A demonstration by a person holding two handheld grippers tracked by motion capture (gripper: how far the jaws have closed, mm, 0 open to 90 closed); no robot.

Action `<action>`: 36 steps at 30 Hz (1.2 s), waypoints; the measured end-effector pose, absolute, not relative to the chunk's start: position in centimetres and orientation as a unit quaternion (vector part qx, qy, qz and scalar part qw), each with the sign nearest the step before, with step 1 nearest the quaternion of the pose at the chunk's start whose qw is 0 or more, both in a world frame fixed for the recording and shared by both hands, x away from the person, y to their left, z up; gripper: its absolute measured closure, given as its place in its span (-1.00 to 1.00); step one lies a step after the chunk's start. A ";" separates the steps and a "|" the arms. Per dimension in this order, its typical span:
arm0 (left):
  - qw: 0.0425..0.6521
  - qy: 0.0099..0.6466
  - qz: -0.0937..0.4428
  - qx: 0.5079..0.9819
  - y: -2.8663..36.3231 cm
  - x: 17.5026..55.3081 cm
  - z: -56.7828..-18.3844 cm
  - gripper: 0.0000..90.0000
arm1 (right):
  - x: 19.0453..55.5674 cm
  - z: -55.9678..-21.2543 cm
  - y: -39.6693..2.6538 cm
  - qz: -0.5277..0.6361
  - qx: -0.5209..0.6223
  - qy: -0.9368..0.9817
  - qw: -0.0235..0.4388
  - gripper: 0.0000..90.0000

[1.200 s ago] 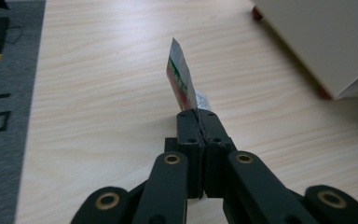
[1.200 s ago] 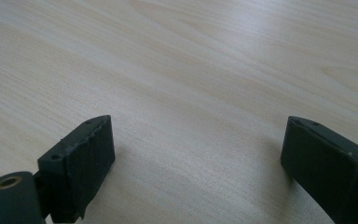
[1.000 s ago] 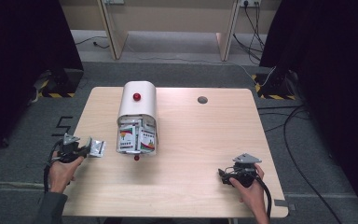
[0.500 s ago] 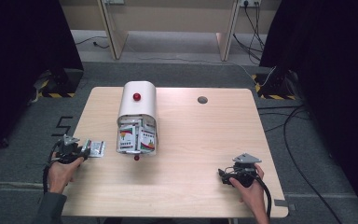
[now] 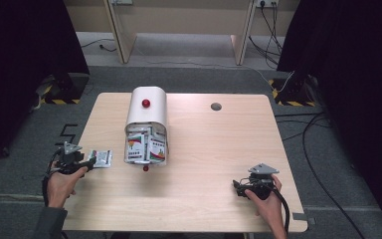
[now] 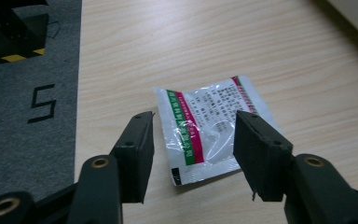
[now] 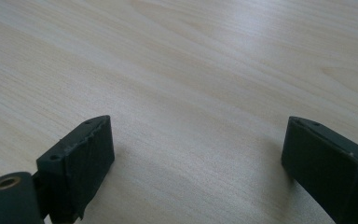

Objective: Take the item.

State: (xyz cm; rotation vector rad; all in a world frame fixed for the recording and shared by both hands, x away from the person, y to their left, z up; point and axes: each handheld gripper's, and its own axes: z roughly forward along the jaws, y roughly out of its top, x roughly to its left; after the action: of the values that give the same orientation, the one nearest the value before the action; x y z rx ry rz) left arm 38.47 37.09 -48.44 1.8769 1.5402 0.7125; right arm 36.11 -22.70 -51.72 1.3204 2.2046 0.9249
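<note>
- We see the left gripper [image 6: 193, 149] at the lower left of the high view, jaws apart, astride a flat sachet [image 6: 212, 126] on the table [image 5: 214, 149] (near its left edge).
- We find the right gripper [image 7: 196, 163] lower right, jaws wide over bare wood.
- A white box [image 5: 146, 127] of sachets sits centre-left.

Wooden table [image 5: 204, 149] as landmark: grey round grommet [image 5: 216, 106] set in far right part; grey carpet [image 5: 30, 159] around; painted "5" [image 6: 42, 102] left; cables [image 5: 308, 134] right.
</note>
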 end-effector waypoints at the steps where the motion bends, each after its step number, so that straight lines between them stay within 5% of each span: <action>1: 0.304 0.580 0.264 0.708 37.1 38.4 -48.4 0.01 | 36.1 -51.7 -22.7 0.331 0.474 0.790 0.204 -0.77; 9: 0.327 0.568 0.244 0.715 36.5 37.6 -48.0 -0.48 | 36.1 -51.7 -22.7 0.332 0.473 0.790 0.203 -0.77; 14: 0.350 0.553 0.239 0.717 36.0 36.3 -47.7 -0.61 | 36.1 -51.7 -22.7 0.332 0.473 0.790 0.204 -0.77; 36: 0.377 0.508 0.236 0.738 32.9 32.8 -47.9 -0.63 | 36.1 -51.7 -22.7 0.331 0.474 0.790 0.204 -0.77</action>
State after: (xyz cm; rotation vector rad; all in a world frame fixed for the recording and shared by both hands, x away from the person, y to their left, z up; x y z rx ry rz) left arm 32.75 32.92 -47.89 1.8880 1.2983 0.6037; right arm 36.11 -22.69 -51.72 1.3209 2.2043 0.9245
